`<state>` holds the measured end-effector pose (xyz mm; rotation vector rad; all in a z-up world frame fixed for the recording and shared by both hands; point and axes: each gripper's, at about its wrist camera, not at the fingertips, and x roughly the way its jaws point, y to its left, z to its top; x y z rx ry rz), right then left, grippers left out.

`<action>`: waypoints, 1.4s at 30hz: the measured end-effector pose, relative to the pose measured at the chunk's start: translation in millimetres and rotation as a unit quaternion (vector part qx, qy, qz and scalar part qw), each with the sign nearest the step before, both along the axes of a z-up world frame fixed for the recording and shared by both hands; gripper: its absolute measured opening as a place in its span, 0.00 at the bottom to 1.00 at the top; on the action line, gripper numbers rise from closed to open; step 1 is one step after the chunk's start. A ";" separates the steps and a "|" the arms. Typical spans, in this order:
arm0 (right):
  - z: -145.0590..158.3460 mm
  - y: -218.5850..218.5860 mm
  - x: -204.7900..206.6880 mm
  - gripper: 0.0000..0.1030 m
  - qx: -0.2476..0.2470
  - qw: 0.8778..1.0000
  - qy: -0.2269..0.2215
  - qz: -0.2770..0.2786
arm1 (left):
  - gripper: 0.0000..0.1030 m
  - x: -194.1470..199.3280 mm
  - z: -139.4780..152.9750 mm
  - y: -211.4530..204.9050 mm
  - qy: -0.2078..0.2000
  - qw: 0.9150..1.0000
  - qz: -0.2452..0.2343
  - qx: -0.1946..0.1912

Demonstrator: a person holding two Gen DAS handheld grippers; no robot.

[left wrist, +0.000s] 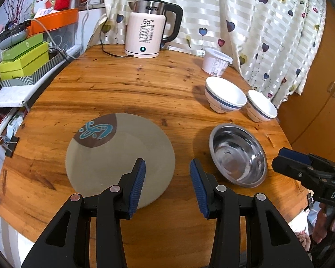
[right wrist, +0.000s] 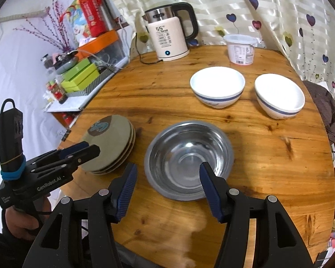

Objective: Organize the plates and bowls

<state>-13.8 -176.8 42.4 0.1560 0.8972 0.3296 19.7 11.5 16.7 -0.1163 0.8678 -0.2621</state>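
Gleaming steel bowl (right wrist: 188,159) beside stacked plates (right wrist: 110,143)

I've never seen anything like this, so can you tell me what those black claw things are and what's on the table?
They are grabbing tools, not a robot. A person holds one in each hand, and each carries a small camera, so you get two pictures.

One picture looks out from the left hand-held gripper, above a stack of plates. The other looks out from the right hand-held gripper, above a steel bowl.

The round wooden table also holds two white bowls, a kettle and a plastic tub.

Both claws are open and hold nothing.
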 end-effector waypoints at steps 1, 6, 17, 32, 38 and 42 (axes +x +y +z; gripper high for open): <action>0.7 -0.7 0.5 0.56 0.001 1.000 -0.001 -0.001 | 0.42 1.5 0.2 -1.9 0.000 1.000 -0.002 0.001; -0.1 -4.8 5.5 0.56 0.003 1.000 0.001 -0.007 | 0.42 8.5 1.4 -8.8 0.001 1.000 -0.013 0.002; -6.4 -18.5 22.1 0.56 0.010 0.999 0.019 -0.025 | 0.42 30.9 0.3 -26.7 0.012 0.999 -0.038 0.007; -10.2 -41.0 49.1 0.56 0.017 0.997 0.031 -0.068 | 0.42 61.9 5.4 -49.7 0.022 0.997 -0.072 0.007; -9.4 -44.9 62.1 0.56 0.022 0.996 0.033 -0.080 | 0.42 78.3 6.7 -57.0 0.031 0.996 -0.082 -0.003; -10.3 -47.4 73.7 0.51 0.025 0.995 0.034 -0.085 | 0.42 93.6 8.3 -62.5 0.039 0.996 -0.081 -0.014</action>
